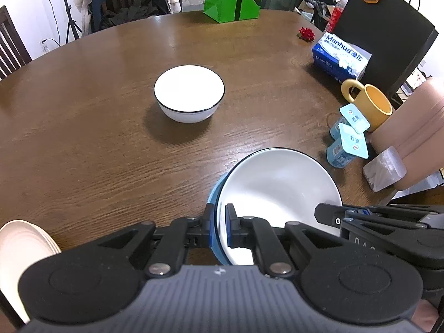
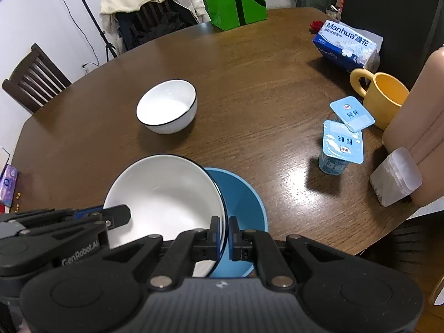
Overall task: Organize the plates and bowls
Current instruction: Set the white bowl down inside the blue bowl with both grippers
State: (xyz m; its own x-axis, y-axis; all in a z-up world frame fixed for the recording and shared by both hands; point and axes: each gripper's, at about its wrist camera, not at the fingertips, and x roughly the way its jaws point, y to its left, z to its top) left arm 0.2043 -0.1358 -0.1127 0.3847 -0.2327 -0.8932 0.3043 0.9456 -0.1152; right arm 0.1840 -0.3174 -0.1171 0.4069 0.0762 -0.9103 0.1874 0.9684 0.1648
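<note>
Both hand-held grippers — left point(image 1: 219, 226), right point(image 2: 224, 238) — clamp the white bowl point(image 2: 163, 197); lower it level into the blue bowl point(image 2: 241, 197) — release together.

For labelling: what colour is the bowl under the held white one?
Blue bowl, clearest in the right wrist view.

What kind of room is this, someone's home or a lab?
Most likely a home dining area. A round wooden table holds everyday clutter: a yellow mug, yogurt cups and a tissue pack. A dining chair stands by the wall, and clothes are draped over another chair.
</note>
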